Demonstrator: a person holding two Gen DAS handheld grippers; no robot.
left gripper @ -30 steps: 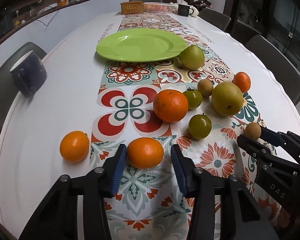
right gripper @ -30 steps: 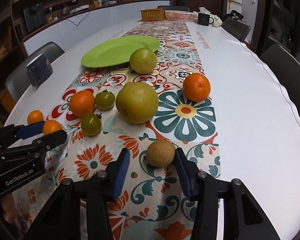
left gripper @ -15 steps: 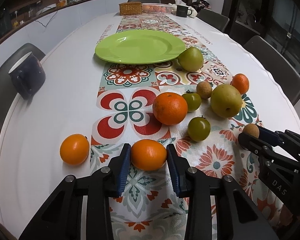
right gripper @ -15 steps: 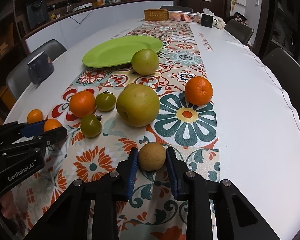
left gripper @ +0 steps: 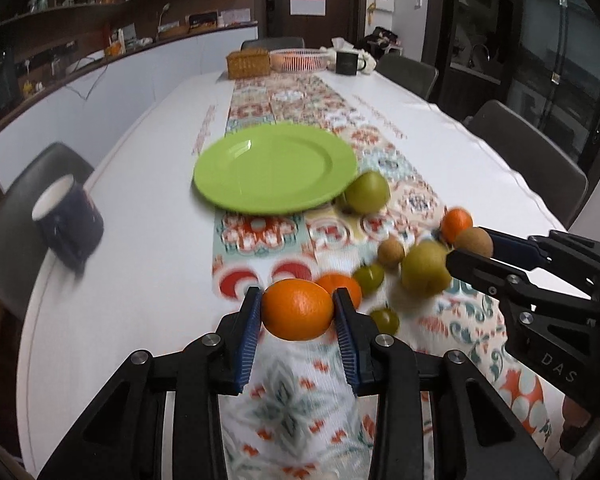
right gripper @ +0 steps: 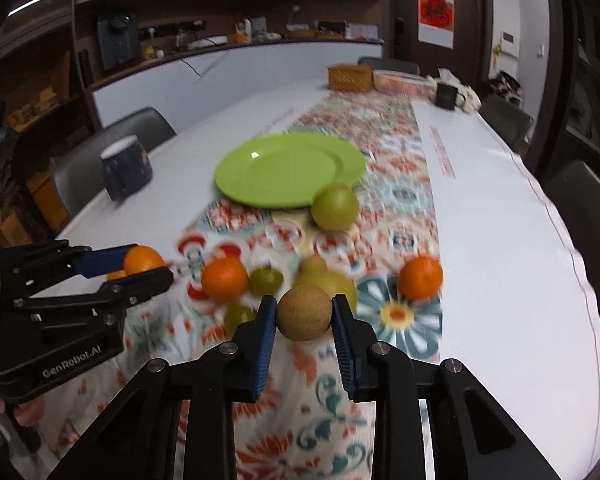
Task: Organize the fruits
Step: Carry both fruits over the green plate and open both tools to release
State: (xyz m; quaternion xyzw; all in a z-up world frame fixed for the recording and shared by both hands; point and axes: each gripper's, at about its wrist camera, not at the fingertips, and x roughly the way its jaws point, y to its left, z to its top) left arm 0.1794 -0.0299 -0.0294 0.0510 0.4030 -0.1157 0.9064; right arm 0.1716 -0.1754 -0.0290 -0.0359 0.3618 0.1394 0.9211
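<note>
1. The left gripper (left gripper: 297,312) points forward along the table (left gripper: 148,184), raised above the patterned runner (left gripper: 296,408); its blue pads (left gripper: 249,330) press both sides of an orange (left gripper: 297,309), which hangs clear of the cloth.
2. The right gripper (right gripper: 304,318) is likewise lifted and level; its pads (right gripper: 265,344) clamp a small round brown fruit (right gripper: 304,312).
3. In the left view the right gripper reaches in from the right edge, the brown fruit at its tip; in the right view the left gripper enters from the left, the orange showing between its fingers.
4. The green plate (left gripper: 276,169) lies farther along the runner with nothing on it; a green apple (left gripper: 367,198) touches its near right rim.
5. The fruits left on the runner are smeared by blur: another orange (right gripper: 224,279), a pear (right gripper: 326,280), small green tomatoes (right gripper: 265,280), a tangerine (right gripper: 420,277); the pear is partly hidden behind the brown fruit.
6. A dark mug (left gripper: 66,222) stands at the left, also blurred.
</note>
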